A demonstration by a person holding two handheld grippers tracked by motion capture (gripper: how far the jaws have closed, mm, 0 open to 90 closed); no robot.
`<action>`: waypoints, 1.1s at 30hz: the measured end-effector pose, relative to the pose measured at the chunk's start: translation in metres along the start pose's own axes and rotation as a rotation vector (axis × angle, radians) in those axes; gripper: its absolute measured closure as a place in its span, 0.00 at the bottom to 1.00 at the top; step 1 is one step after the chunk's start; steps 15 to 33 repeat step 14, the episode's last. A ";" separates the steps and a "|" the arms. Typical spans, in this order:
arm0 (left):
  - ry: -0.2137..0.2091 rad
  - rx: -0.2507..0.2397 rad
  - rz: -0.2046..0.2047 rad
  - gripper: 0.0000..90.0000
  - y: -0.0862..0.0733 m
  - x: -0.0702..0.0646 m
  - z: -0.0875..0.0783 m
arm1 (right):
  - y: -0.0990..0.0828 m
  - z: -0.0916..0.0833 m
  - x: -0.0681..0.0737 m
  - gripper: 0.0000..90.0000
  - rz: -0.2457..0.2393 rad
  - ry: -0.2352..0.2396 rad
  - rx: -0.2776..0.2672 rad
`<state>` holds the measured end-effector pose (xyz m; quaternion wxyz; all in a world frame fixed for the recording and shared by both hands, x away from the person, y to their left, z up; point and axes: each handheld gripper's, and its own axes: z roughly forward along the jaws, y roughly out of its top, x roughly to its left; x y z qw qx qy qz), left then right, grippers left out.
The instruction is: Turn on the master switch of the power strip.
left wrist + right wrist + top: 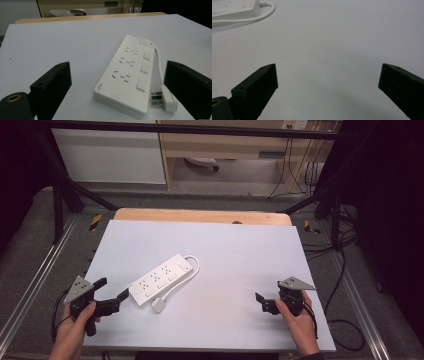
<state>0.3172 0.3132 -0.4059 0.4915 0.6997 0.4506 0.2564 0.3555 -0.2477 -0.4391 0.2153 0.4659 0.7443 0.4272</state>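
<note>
The left gripper (111,292) hovers with jaws spread wide, aimed at the near end of the white plastic 3-outlet power strip (161,279) lying diagonally on the pale grey table (240,260). Its white 3-pin plug (159,306) rests just beside that end; a careless close could snag its cord or shove the strip. The right gripper (261,301), also wide apart, waits well away.
</note>
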 end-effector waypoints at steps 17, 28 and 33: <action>0.018 0.059 0.021 0.08 -0.023 -0.010 0.007 | -0.013 0.022 -0.004 0.03 0.004 -0.118 0.195; 0.018 0.059 0.021 0.08 -0.023 -0.010 0.007 | -0.013 0.022 -0.004 0.03 0.004 -0.118 0.195; 0.018 0.059 0.021 0.08 -0.023 -0.010 0.007 | -0.013 0.022 -0.004 0.03 0.004 -0.118 0.195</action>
